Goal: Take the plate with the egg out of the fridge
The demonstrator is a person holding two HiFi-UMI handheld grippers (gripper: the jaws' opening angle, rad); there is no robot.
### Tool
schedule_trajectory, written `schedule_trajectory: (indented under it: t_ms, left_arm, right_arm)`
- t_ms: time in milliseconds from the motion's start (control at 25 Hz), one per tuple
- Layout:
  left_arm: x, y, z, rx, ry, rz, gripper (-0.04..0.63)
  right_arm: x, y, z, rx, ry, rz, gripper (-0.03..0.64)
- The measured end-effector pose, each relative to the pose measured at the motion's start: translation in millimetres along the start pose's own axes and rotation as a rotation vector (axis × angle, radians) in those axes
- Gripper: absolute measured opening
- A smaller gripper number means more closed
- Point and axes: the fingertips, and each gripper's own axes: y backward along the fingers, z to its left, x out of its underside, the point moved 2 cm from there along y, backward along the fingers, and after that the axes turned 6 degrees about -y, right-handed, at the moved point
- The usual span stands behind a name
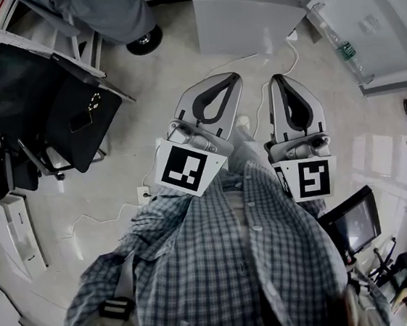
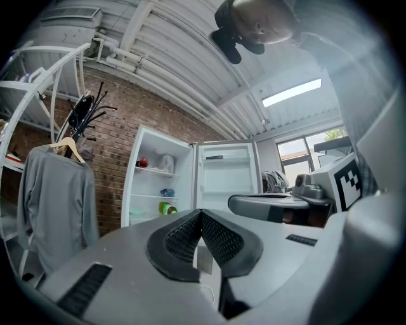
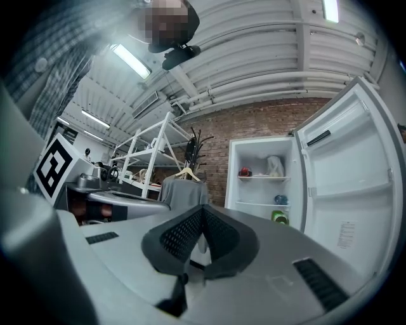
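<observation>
Grey plastic and black ribbed pads fill the foreground of both gripper views; the left gripper has its jaws pressed together at the tips with nothing between them; the right gripper is the same, its jaws pressed together and empty. In the head view the two grippers sit side by side just in front of the person's checked shirt, both pointing towards the fridge; each carries its cube with square markers nearest the body.

Across the tiled floor the fridge stands well apart from both grippers, with its door swung wide to the right; a bottle sits in the door rack. On the white shelves are a red thing and a white bag on the upper shelf, a blue thing on the shelf below, and a green thing lower again; these are too small to make out, so I cannot tell which of them, if any, is the plate with the egg.

Left of the fridge a grey shirt hangs on a hanger in front of a brick wall; black chairs stand at the left of the head view.
</observation>
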Motion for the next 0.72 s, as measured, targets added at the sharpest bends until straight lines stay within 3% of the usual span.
schedule_trajectory:
  t_ms: [200,720]
  left_arm:
    - [3.7,-23.2,7.7,-0.007,0.001,0.012,0.006]
    - [5.4,-105.3,29.4,-0.065,-0.009,0.020,0.006]
  right_arm:
    - [7.0,-13.5,-22.0,-0.030,0.040,0.006,0.006]
    - [8.6,-67.3,-97.5,-0.077,0.029,0.001,0.006]
